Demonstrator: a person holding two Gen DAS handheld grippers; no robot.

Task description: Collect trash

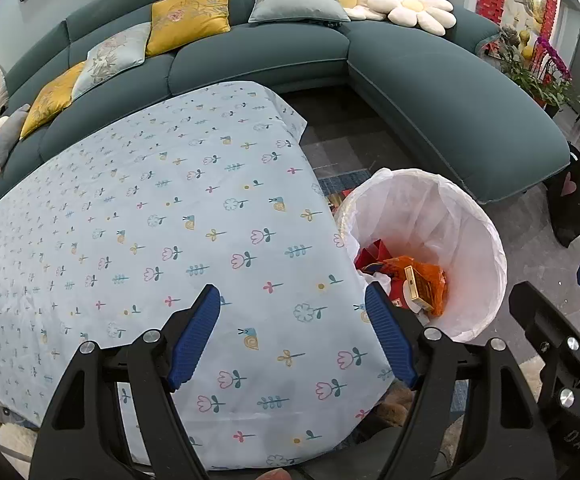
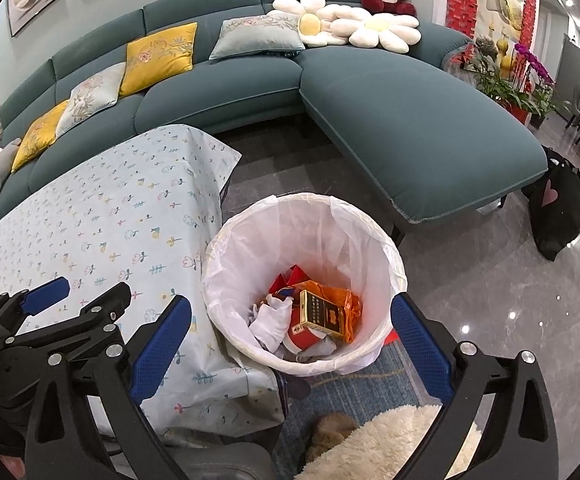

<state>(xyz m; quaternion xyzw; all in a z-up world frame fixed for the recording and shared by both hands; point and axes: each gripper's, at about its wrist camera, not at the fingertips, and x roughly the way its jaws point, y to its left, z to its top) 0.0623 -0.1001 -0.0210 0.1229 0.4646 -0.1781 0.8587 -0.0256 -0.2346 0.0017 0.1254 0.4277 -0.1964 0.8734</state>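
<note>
A round bin with a white liner (image 2: 330,236) stands on the floor beside the table's corner. Inside lie a gold cigarette box (image 2: 322,314), an orange wrapper (image 2: 344,300), crumpled white paper (image 2: 270,318) and red packaging (image 2: 290,276). My right gripper (image 2: 290,300) hangs over the bin's mouth, open wide, with nothing between its blue pads. My left gripper (image 1: 290,292) is open above the flower-print tablecloth (image 1: 150,208), holding nothing. In the left wrist view the bin (image 1: 430,216) sits to the right, with the box (image 1: 418,292) inside it.
A teal corner sofa (image 2: 410,120) with yellow and grey cushions wraps behind the table and bin. A black bag (image 2: 562,208) stands on the grey floor at right. A fluffy cream rug (image 2: 390,440) and a blue mat lie under the bin. Potted flowers (image 2: 522,80) stand far right.
</note>
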